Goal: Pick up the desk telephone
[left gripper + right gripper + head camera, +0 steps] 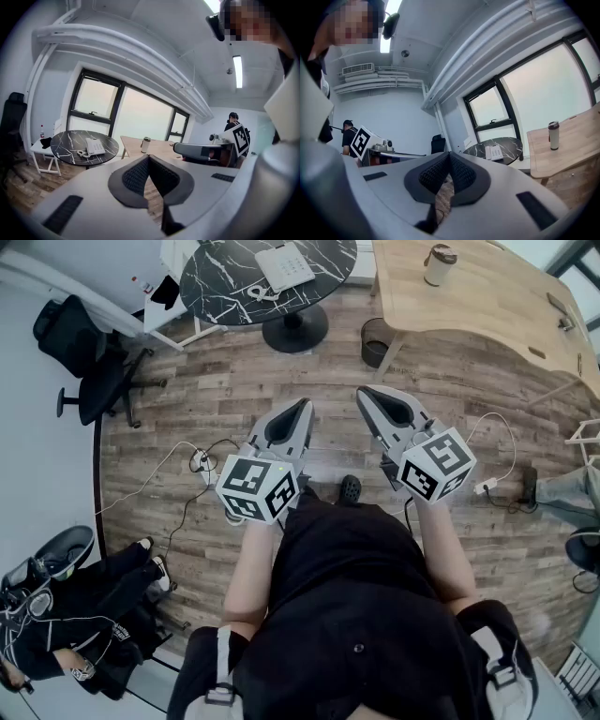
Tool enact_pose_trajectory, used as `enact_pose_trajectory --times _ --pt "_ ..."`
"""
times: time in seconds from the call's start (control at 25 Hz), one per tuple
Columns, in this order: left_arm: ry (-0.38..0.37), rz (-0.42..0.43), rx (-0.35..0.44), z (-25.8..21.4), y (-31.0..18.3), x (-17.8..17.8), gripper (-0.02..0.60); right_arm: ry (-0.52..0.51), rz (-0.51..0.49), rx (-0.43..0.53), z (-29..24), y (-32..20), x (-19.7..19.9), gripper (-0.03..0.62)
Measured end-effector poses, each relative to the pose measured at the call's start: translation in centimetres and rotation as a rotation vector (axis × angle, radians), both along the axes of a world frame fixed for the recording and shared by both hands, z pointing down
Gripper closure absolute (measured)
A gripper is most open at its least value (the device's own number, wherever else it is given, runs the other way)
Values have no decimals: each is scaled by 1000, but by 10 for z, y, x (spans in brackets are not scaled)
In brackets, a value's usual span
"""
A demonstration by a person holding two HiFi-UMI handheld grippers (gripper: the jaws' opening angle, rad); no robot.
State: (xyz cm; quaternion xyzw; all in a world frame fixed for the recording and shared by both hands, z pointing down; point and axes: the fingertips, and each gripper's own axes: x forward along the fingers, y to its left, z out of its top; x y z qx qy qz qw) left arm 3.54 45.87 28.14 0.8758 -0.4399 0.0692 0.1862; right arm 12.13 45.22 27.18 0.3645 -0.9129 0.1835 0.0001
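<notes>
Wood-plank flooring point(234, 390) covers the room, with thin cables trailing across it. A large pale wooden counter point(487, 306) occupies the upper right of the head view. A round black marble-patterned counter point(225, 277) on a black pedestal stands just to its left. A black office chair point(94, 371) sits near the left wall, apart from both counters.

The left gripper point(304, 407) and right gripper point(366, 393), grey bodies with black pads and a marker cube each, are held side by side over open floor in front of the person. Both point toward the counters.

- **Left gripper view:** the jaws are fully closed, pads meeting at the tips, with nothing between them.
- **Right gripper view:** same finding, with the jaws closed pad to pad and empty.

Neither gripper touches any object.

A small black bin point(375, 343) stands on the floor at the wooden counter's edge. The white desk telephone point(284, 265) lies flat on the round counter, its coiled cord on the marble beside it, well apart from both grippers. A cream cup with a dark lid point(438, 264) stands upright on the wooden counter.
</notes>
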Motion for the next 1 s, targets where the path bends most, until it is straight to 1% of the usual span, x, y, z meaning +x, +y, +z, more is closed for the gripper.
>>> enact_pose_trajectory --times 0.32,0.44,0.56,0.72,0.88,1.0 --pt "-7 3 -15 7 4 -3 570 11 11 -2 5 3 -1 563" --pt "-11 -7 -29 10 5 -3 570 9 -6 1 7 6 0 563" --pt "-14 -6 -38 13 6 -1 570 30 -15 -10 12 9 0 563" --pt "-27 5 -51 17 6 0 570 34 -20 -33 20 5 -4 562" --pt "-43 14 -55 19 1 -7 571 49 -25 -54 25 -3 -13 562" --pt "-33 11 -62 25 -10 -17 570 79 -14 -83 36 -14 -18 562"
